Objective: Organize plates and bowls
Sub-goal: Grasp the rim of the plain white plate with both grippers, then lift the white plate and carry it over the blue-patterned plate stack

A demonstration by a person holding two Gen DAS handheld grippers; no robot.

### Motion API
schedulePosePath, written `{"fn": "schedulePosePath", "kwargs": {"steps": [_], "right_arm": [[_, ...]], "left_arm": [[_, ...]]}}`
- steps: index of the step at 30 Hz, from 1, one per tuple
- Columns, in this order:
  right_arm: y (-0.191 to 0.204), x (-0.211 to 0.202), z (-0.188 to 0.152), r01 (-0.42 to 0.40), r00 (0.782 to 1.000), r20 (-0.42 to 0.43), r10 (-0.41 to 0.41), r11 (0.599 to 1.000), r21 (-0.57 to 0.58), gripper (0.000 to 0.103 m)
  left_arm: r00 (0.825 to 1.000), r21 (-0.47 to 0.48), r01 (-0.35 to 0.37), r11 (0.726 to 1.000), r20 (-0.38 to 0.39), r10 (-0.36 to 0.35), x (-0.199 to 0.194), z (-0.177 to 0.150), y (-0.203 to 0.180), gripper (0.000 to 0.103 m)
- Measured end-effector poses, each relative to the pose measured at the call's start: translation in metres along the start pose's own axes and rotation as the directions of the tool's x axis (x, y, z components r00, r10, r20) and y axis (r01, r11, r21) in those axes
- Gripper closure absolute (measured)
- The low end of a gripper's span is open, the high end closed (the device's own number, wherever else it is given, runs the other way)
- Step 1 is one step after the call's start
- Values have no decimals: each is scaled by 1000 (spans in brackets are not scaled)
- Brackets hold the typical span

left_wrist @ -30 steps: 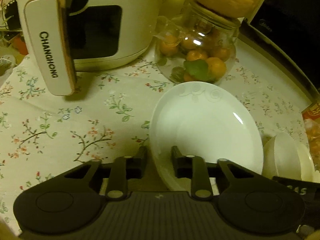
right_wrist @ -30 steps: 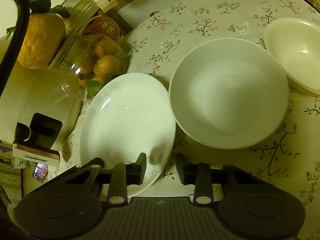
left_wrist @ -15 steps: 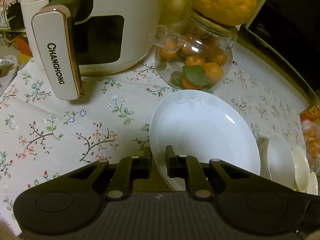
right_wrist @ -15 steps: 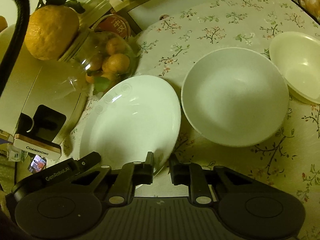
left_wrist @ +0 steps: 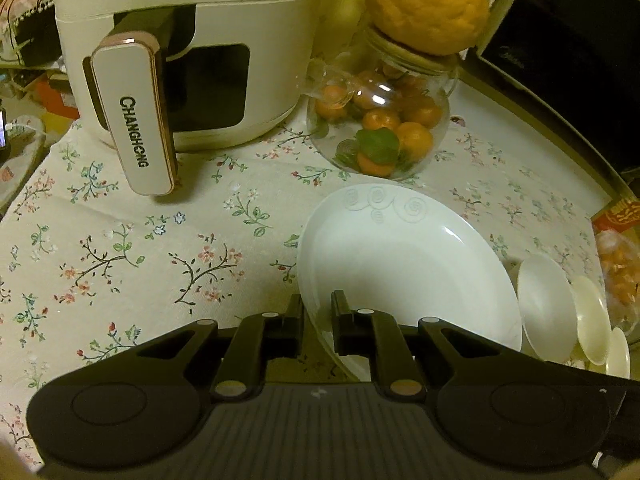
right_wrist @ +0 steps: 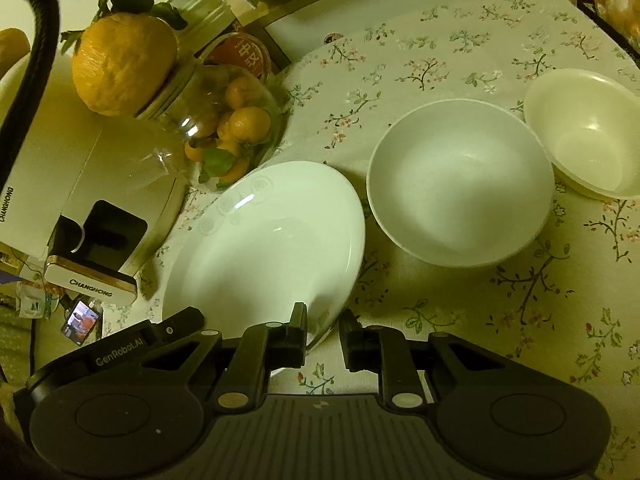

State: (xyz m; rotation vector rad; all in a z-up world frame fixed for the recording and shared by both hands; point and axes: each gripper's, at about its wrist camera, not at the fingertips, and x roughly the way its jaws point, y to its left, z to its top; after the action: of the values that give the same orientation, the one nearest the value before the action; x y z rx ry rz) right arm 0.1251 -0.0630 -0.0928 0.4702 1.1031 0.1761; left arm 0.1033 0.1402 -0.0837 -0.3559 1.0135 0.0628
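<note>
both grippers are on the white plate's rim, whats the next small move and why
Probably lift the white swirl-patterned plate level, then carry it toward the large white bowl. The left gripper and right gripper each pinch its near rim, and the glass jar of oranges stands close behind.

A white plate (right_wrist: pixel 264 240) with faint swirl marks sits tilted, near rim raised off the floral cloth — beside it a white bowl (right_wrist: pixel 460 184), then a smaller cream bowl (right_wrist: pixel 588 132), both upright.
</note>
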Motion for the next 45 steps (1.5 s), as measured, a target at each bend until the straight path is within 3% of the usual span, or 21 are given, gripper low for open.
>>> {"fn": "schedulePosePath", "kwargs": {"steps": [21, 45], "right_arm": [[5, -68, -42, -34, 993, 109, 38, 999, -38, 84], [-10, -122, -94, -38, 980, 196, 48, 998, -56, 84]], "left_arm": [[991, 66, 20, 998, 129, -28, -71, -38, -5, 91], [981, 130, 36, 991, 182, -59, -119, -95, -11, 91]]}}
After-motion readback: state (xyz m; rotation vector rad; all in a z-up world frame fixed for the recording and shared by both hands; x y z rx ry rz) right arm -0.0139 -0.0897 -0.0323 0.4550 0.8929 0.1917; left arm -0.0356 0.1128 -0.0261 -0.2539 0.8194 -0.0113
